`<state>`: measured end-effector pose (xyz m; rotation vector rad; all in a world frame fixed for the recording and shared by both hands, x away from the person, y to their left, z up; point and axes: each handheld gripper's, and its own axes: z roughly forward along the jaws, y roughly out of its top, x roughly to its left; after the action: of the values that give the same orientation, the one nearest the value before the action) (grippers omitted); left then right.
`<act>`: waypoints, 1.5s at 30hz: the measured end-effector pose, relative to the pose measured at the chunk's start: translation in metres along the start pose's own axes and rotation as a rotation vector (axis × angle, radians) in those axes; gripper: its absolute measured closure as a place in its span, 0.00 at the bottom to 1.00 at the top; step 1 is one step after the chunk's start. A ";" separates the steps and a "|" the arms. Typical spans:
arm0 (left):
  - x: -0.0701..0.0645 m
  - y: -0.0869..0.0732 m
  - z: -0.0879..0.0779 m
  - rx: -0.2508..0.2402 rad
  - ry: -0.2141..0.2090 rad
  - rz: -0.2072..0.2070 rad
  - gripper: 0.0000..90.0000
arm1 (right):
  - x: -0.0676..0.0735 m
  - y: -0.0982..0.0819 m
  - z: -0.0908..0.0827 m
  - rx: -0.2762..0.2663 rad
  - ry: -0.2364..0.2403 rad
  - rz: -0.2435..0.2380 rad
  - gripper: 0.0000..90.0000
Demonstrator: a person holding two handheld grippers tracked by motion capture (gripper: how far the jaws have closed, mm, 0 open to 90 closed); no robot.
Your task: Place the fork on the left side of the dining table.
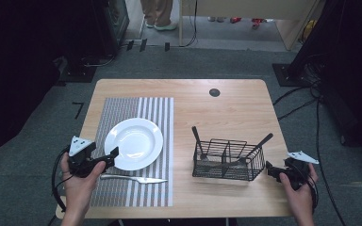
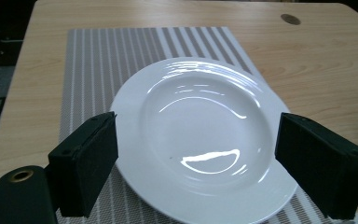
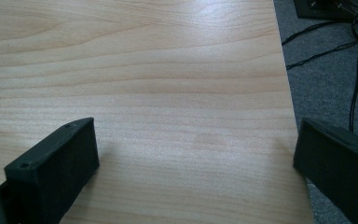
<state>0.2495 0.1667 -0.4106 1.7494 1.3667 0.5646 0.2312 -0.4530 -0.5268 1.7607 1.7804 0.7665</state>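
Observation:
A white plate (image 1: 133, 143) rests on a striped placemat (image 1: 122, 108) on the left half of the wooden table (image 1: 226, 108). A silver knife (image 1: 134, 178) lies on the mat just in front of the plate. My left gripper (image 1: 111, 159) is at the plate's near left rim and is open. In the left gripper view the left gripper (image 2: 198, 122) has its jaws spread to either side of the plate (image 2: 200, 116), with nothing held. A black wire caddy (image 1: 228, 161) holds two black-handled utensils (image 1: 196, 137). My right gripper (image 1: 270, 171) is open just right of the caddy. In the right gripper view the right gripper (image 3: 196, 128) is over bare wood.
A dark round grommet (image 1: 214, 92) sits in the far middle of the table. The table's right edge (image 3: 289, 93) is close to the right gripper, with cables (image 3: 326, 42) on the grey floor beyond. A person's feet (image 1: 160, 23) stand past the table's far side.

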 end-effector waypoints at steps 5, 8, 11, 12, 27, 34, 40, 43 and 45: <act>-0.012 0.006 0.007 0.000 -0.028 0.010 0.15 | 0.000 0.000 0.000 0.000 0.000 0.001 0.00; -0.019 0.009 0.013 0.006 -0.045 0.009 0.15 | 0.000 0.000 0.000 0.000 0.000 0.000 0.00; -0.030 0.010 0.020 0.019 -0.072 0.023 0.15 | 0.000 0.000 0.000 0.000 0.000 0.000 0.00; -0.030 0.010 0.020 0.019 -0.072 0.023 0.15 | 0.000 0.000 0.000 0.000 0.000 0.000 0.00; -0.075 0.017 0.045 0.050 -0.187 0.073 0.15 | 0.000 0.000 0.000 -0.001 0.000 -0.002 0.00; -0.093 0.021 0.054 0.051 -0.236 0.078 0.15 | 0.000 0.000 0.000 -0.002 0.000 0.000 0.00; -0.107 0.029 0.057 0.039 -0.273 0.084 0.16 | 0.000 0.000 0.000 -0.001 0.000 0.001 0.00; -0.116 0.033 0.059 0.034 -0.288 0.096 0.16 | 0.000 0.000 0.000 -0.001 0.001 0.000 0.00; -0.121 0.035 0.061 0.033 -0.303 0.099 0.16 | 0.000 0.000 0.000 0.000 0.000 0.001 0.00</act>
<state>0.2786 0.0307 -0.3997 1.8510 1.0880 0.3141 0.2310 -0.4530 -0.5269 1.7616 1.7795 0.7673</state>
